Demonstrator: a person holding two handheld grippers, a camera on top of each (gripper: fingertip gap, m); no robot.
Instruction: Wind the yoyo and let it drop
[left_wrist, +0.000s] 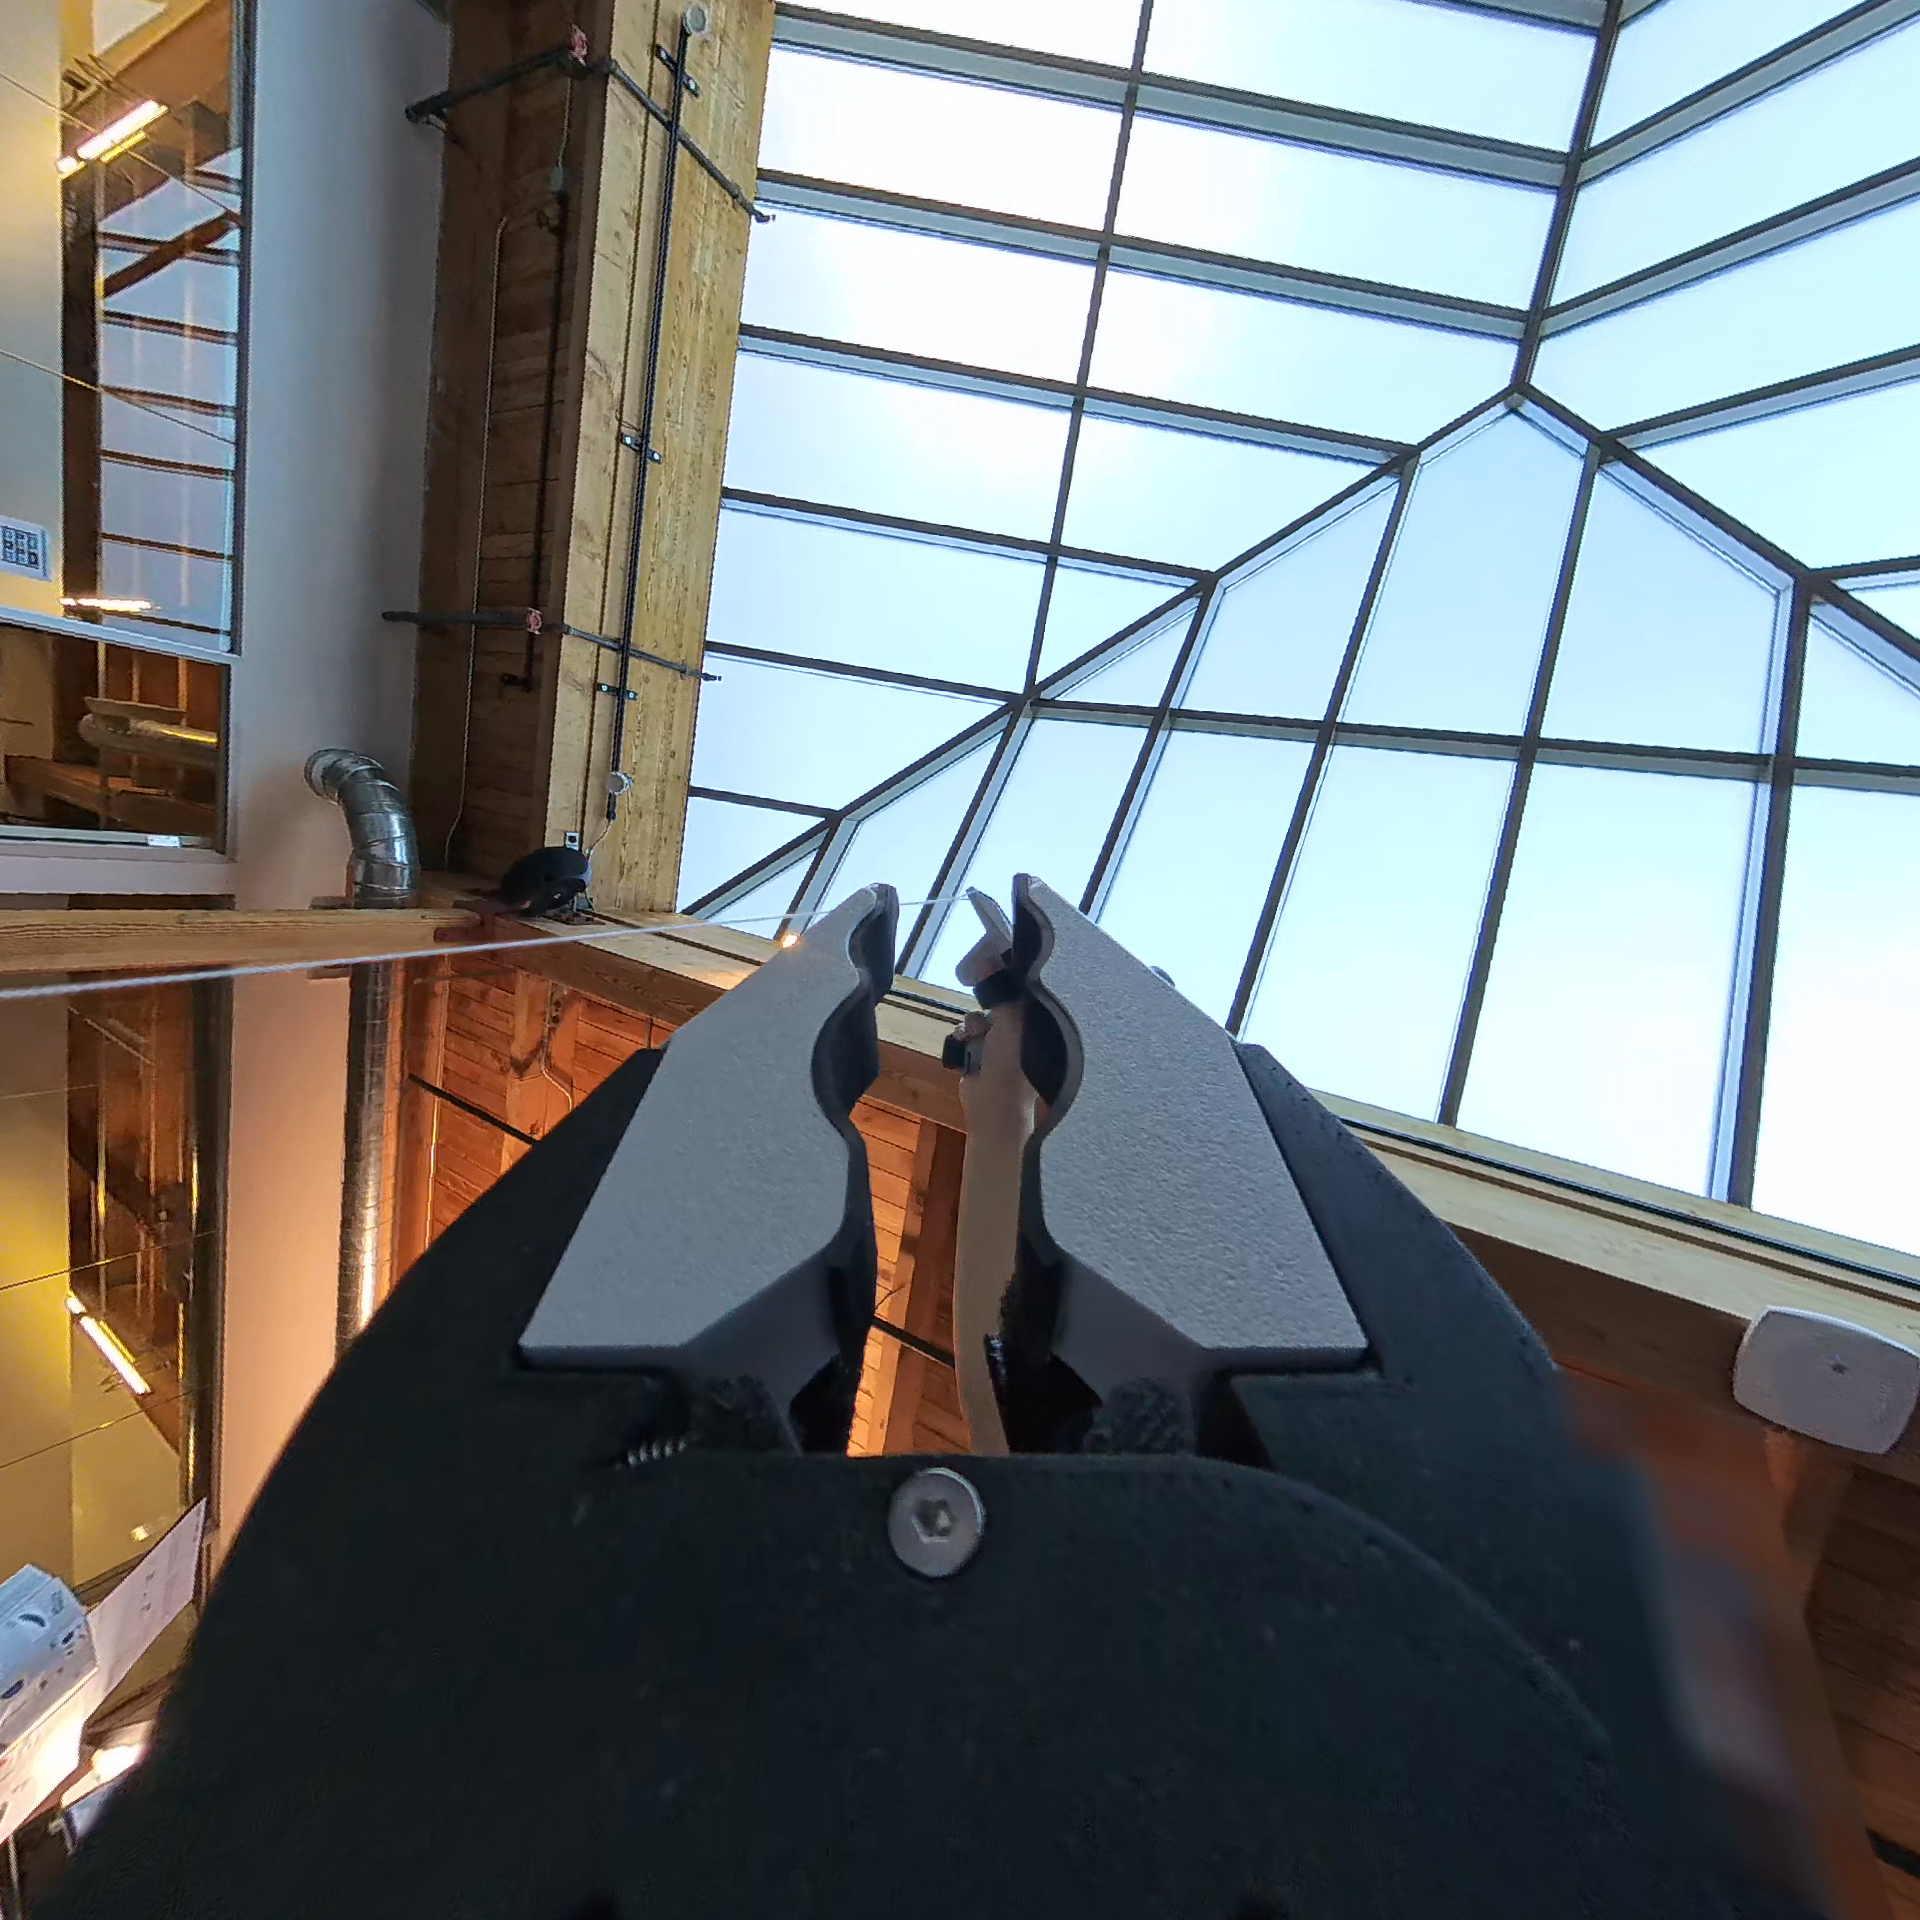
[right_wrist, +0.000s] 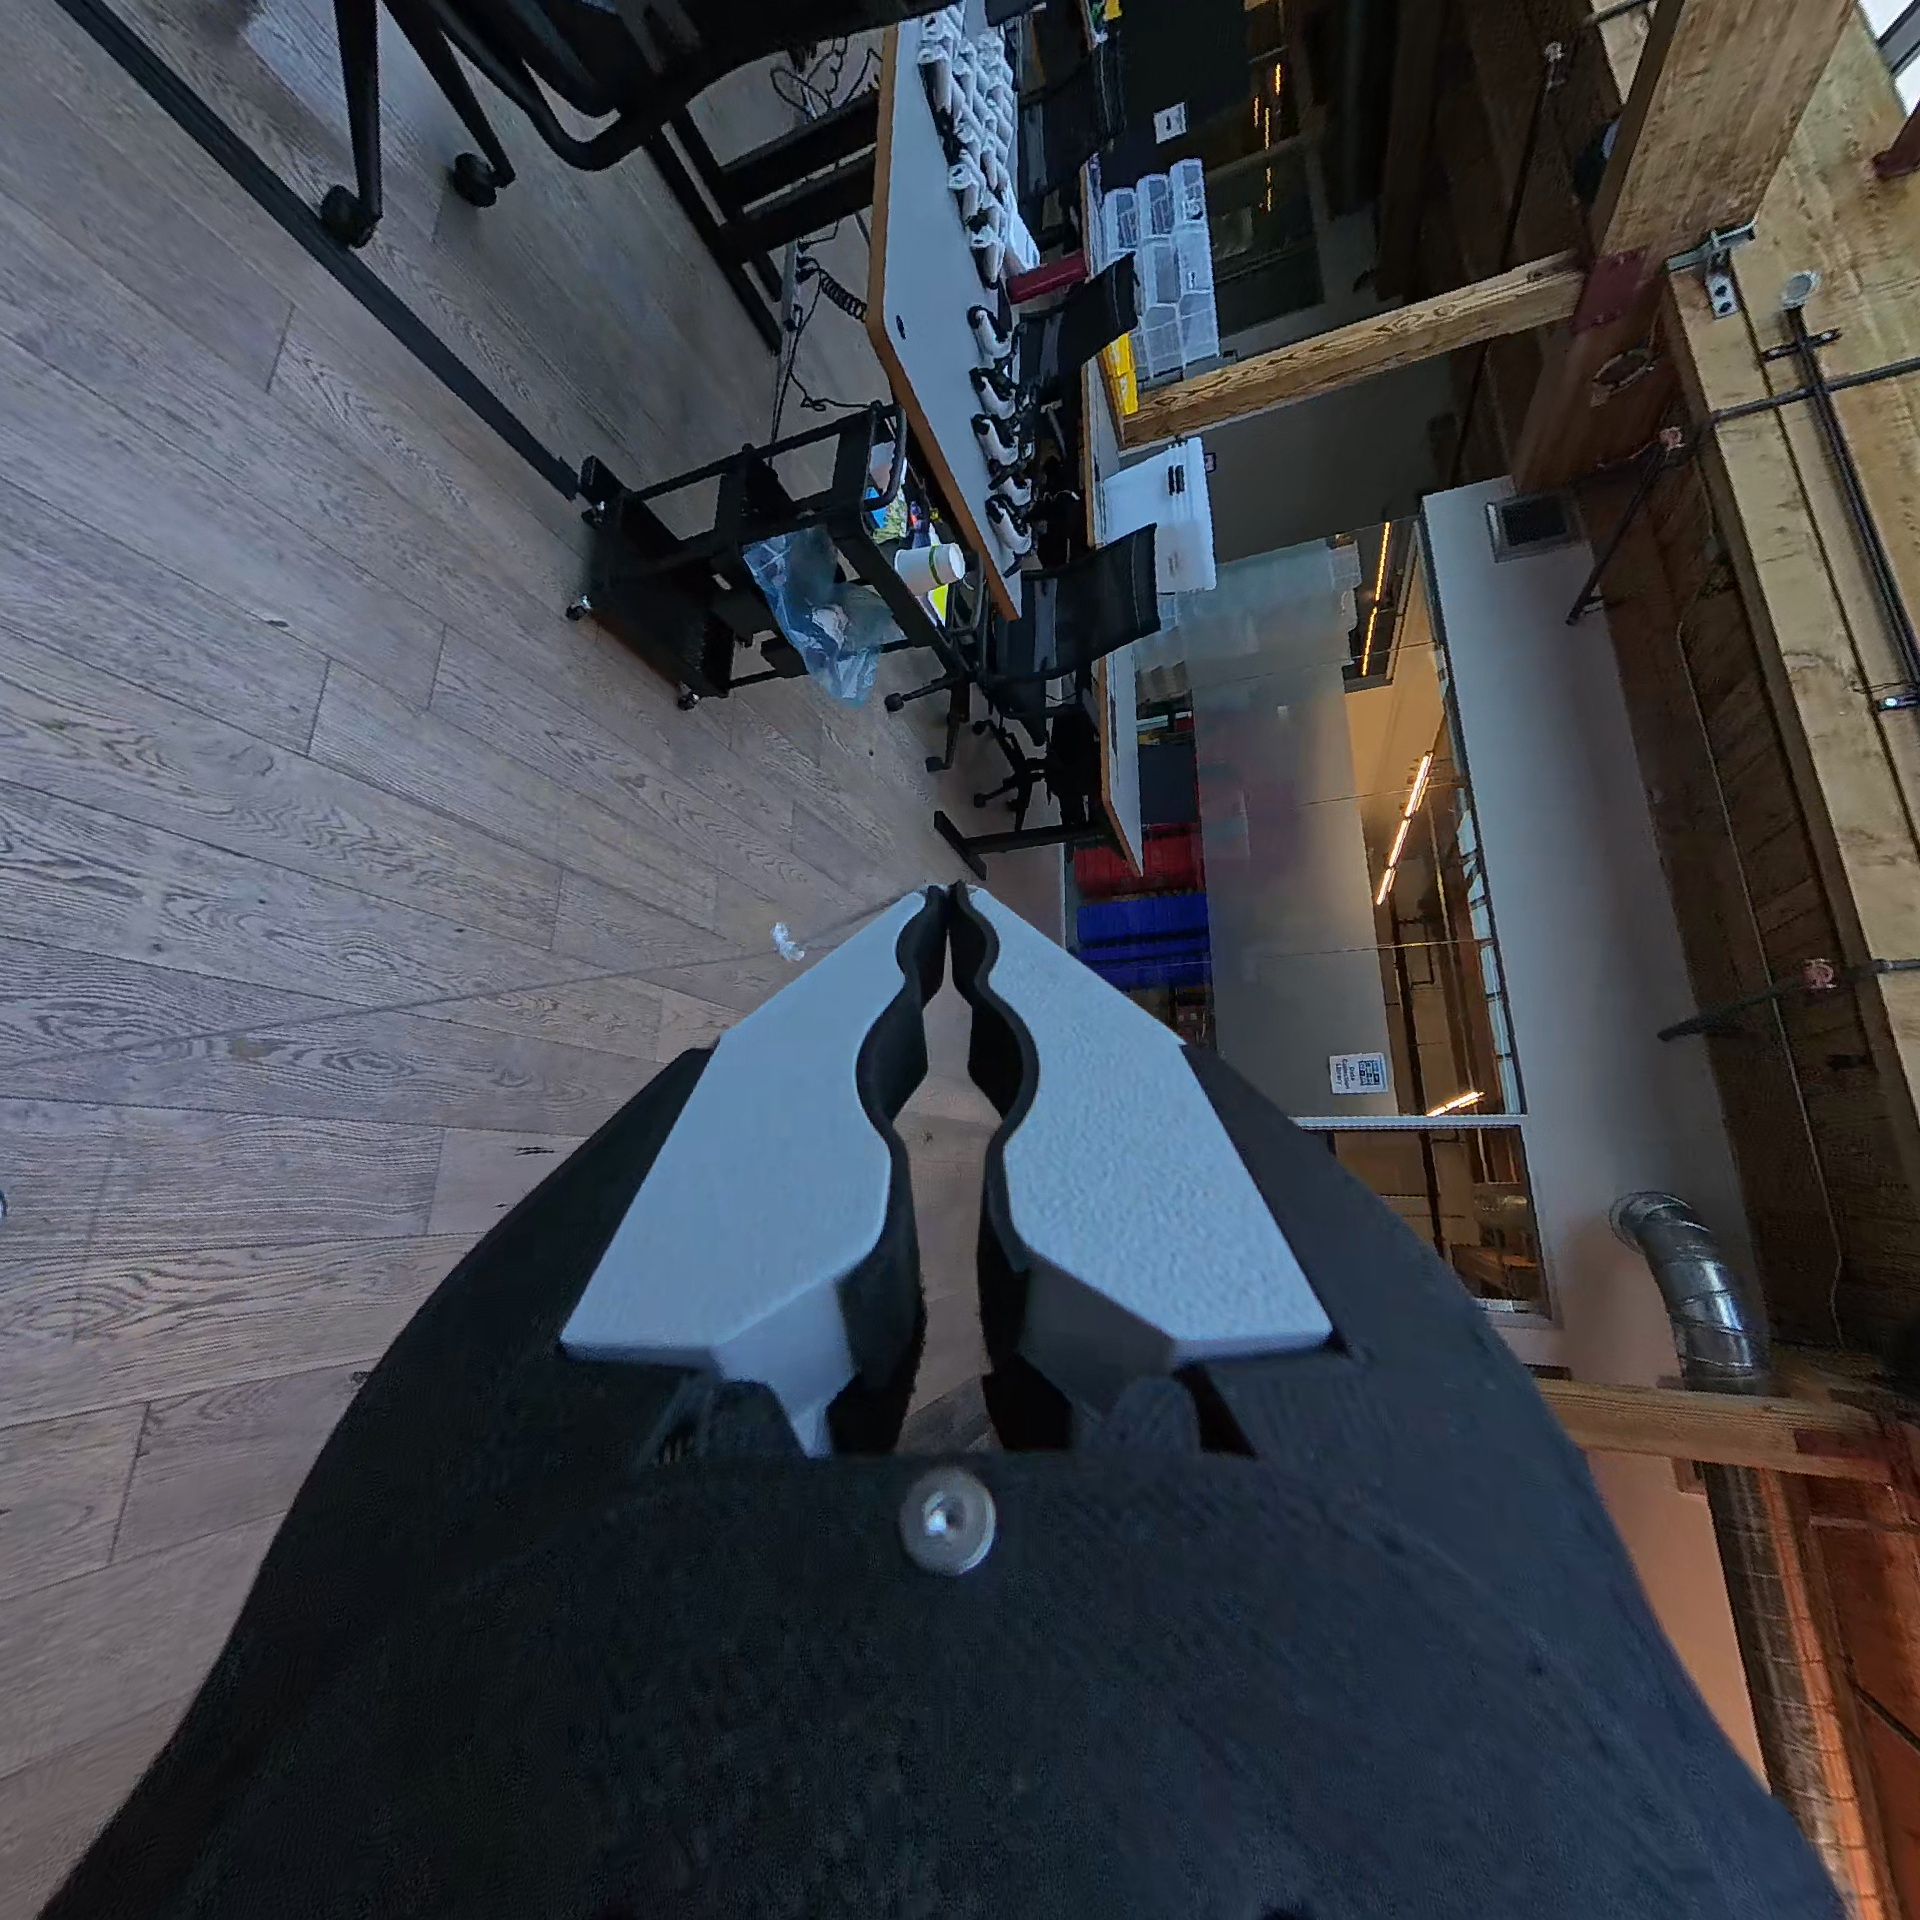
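The yoyo itself is not in view. Its thin white string (left_wrist: 312, 964) runs in from the left edge and across the tips of my left gripper (left_wrist: 935, 896), which points up at the ceiling. The left jaws stand a narrow gap apart, with sky showing between the tips. In that gap a pale grey tip with a tan length below it (left_wrist: 987, 1143) lies against the right finger; I cannot tell what it is. My right gripper (right_wrist: 951, 894) is shut on the string (right_wrist: 831, 928), which leaves its tips leftward over the floor, with a small white knot (right_wrist: 787, 941).
Above the left gripper are a glass skylight (left_wrist: 1351, 468), a wooden beam (left_wrist: 582, 468) and a metal duct (left_wrist: 369, 831). The right wrist view shows a wood floor (right_wrist: 312, 727), a black cart (right_wrist: 748, 561), white tables (right_wrist: 935, 260) bearing several items, and office chairs (right_wrist: 1081, 623). Spacing between my two grippers at the tips: around 50 centimetres.
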